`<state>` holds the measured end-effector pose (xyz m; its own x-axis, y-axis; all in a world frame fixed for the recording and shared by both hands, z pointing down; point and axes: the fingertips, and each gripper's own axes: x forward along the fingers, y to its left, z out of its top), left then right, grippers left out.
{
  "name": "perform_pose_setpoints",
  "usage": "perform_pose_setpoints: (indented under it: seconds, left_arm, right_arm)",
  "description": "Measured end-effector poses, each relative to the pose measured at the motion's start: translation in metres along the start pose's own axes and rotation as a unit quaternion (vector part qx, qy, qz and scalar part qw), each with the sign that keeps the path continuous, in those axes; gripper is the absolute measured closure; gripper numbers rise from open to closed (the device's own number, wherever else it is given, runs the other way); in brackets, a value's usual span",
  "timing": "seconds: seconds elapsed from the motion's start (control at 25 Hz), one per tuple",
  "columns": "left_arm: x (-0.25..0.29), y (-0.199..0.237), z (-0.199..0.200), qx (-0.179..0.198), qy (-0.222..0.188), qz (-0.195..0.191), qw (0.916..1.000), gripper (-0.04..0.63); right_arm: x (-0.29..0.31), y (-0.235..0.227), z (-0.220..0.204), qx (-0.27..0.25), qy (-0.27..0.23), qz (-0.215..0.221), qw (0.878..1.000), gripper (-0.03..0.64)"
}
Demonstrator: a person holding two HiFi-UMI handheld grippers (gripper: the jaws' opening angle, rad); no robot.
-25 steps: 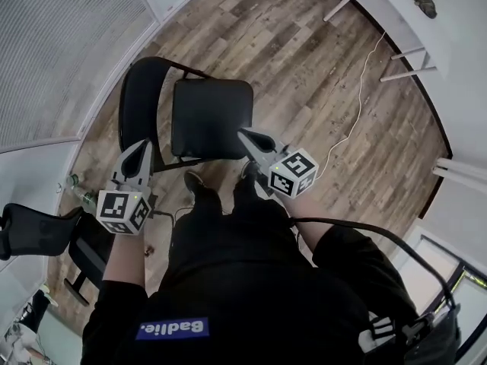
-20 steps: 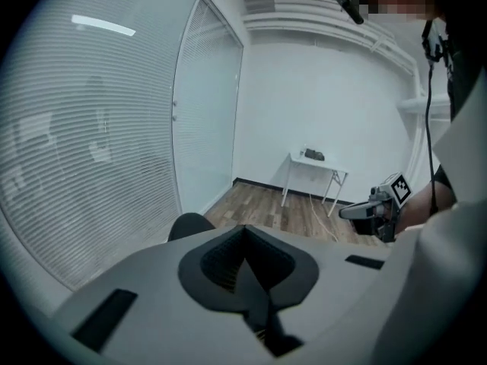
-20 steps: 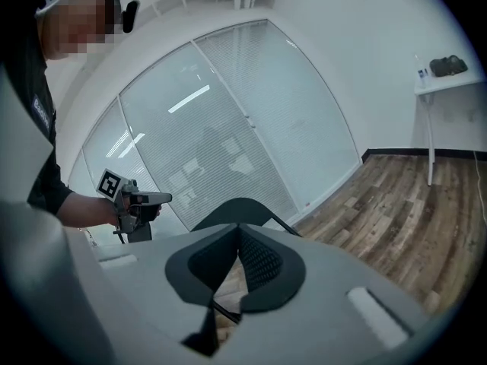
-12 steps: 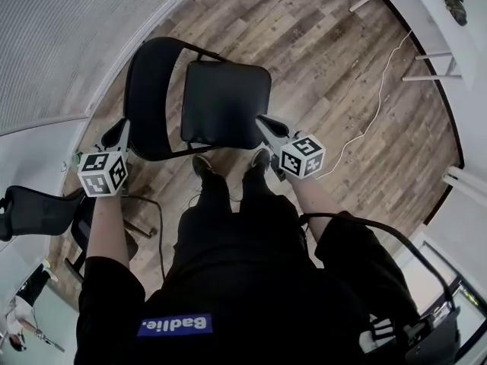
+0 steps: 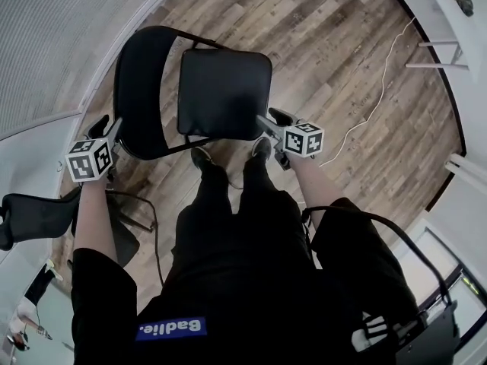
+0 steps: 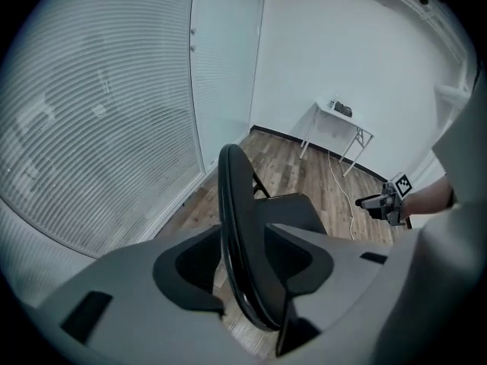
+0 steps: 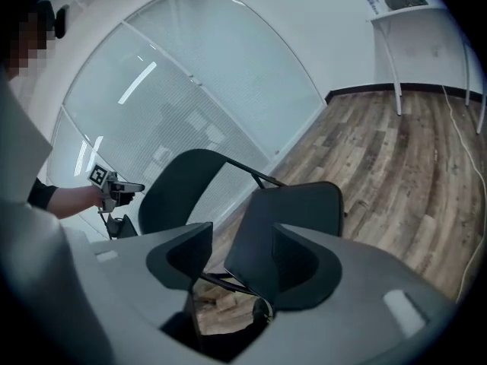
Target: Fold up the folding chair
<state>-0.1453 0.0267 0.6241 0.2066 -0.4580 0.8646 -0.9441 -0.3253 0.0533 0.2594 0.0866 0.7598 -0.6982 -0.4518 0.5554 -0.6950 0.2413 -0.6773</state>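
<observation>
The black folding chair stands unfolded on the wood floor, backrest (image 5: 141,90) to the left and seat (image 5: 224,93) to the right. My left gripper (image 5: 109,128) is at the backrest's top edge. In the left gripper view the backrest (image 6: 240,226) runs edge-on between that gripper's (image 6: 255,314) jaws, which have just been opening and stand open. My right gripper (image 5: 271,119) is at the seat's near right corner. Its (image 7: 232,291) jaws have also just been opening and stand open around the seat's edge (image 7: 266,242).
The person's legs and shoes (image 5: 202,157) stand just in front of the chair. A black office chair (image 5: 38,219) sits at the left by the blinds. A white cable (image 5: 373,112) trails over the floor to a white table (image 6: 338,116) at the wall.
Both grippers have dropped toward the chair: the left out to the backrest's top edge, the right down to the seat's near corner. Both pairs of jaws have opened.
</observation>
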Motion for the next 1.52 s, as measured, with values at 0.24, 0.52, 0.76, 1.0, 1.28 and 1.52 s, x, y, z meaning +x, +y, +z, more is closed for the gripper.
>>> perform_pose_setpoints:
  seconds: [0.24,0.52,0.76,1.0,1.28,1.52]
  left_arm:
    - [0.032,0.007,-0.014,-0.005,0.025,0.0,0.9997,0.412]
    - [0.06,-0.001,-0.011,-0.011,0.034,-0.042,0.9985,0.396]
    - [0.081,-0.011,-0.011,-0.032,0.029,-0.068,0.9967,0.396]
    - [0.09,-0.015,-0.011,-0.045,0.006,-0.069,0.9966,0.396]
    - [0.1,-0.02,-0.012,-0.05,-0.004,-0.071,0.9962,0.397]
    - [0.102,-0.022,-0.027,-0.058,0.032,-0.07,0.9953,0.445]
  right_arm:
    - [0.011,-0.079,-0.042,0.045,0.029,-0.055,0.997,0.365]
    - [0.039,-0.152,-0.071,0.116,0.04,-0.067,0.99,0.285]
    - [0.07,-0.195,-0.085,0.141,0.052,-0.057,0.987,0.253]
    - [0.1,-0.223,-0.1,0.154,0.062,-0.049,0.985,0.222]
    - [0.139,-0.246,-0.11,0.177,0.058,-0.028,0.982,0.21]
    - [0.166,-0.246,-0.124,0.181,0.073,-0.009,0.981,0.212]
